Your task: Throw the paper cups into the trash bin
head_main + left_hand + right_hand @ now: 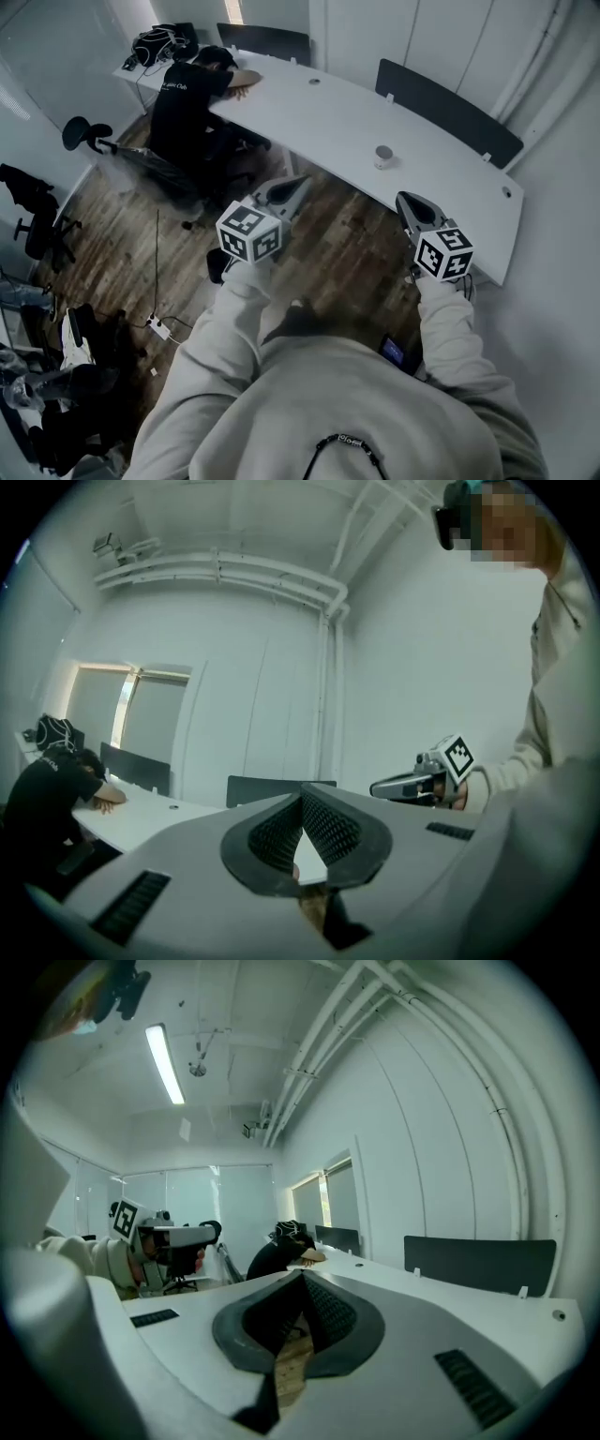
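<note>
- Progress: nothing done yet, by my reading. One small pale paper cup (383, 156) stands upright on the long curved white tabletop (319, 112), about mid-length and toward its near edge. No other cup shows.
- Left claw (300, 183): jaws together at the tips, nothing between them. It is held in the air off the tabletop's near edge, pointing toward it.
- Right claw (403, 199): jaws closed, empty. It too hangs off the near edge, on the side closest to the cup but apart from it.
- To do: reach over the tabletop, open a claw, take the cup, carry it to the bin, drop it.
- Trash bin: not seen in any view, so its place relative to the tabletop is unknown. It needs finding first.
- Cup contents: too small to tell, and the top reads only as a greyish disc.
- A person in a dark shirt (187, 94) is slumped over the tabletop's far left end, well apart from the cup.
</note>
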Available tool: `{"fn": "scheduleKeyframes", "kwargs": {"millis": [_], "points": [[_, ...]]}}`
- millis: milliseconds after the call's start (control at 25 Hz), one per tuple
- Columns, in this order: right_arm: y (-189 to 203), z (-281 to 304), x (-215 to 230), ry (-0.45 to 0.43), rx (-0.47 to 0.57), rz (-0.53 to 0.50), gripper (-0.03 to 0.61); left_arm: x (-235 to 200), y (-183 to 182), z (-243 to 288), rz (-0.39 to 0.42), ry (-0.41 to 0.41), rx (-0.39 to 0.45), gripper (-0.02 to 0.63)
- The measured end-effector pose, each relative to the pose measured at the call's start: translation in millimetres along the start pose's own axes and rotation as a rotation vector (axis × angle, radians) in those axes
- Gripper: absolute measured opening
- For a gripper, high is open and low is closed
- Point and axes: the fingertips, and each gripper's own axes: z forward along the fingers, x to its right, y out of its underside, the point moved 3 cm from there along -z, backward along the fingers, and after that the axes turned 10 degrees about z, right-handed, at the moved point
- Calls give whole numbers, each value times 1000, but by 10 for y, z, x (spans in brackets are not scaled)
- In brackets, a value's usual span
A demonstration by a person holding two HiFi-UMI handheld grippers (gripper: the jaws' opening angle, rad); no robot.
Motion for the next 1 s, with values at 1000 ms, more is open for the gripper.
{"fn": "scheduleKeyframes", "kwargs": {"millis": [1000], "points": [[-544, 1798, 2036, 292, 18, 96, 18, -1846, 660, 3082, -31, 192, -10, -11]]}}
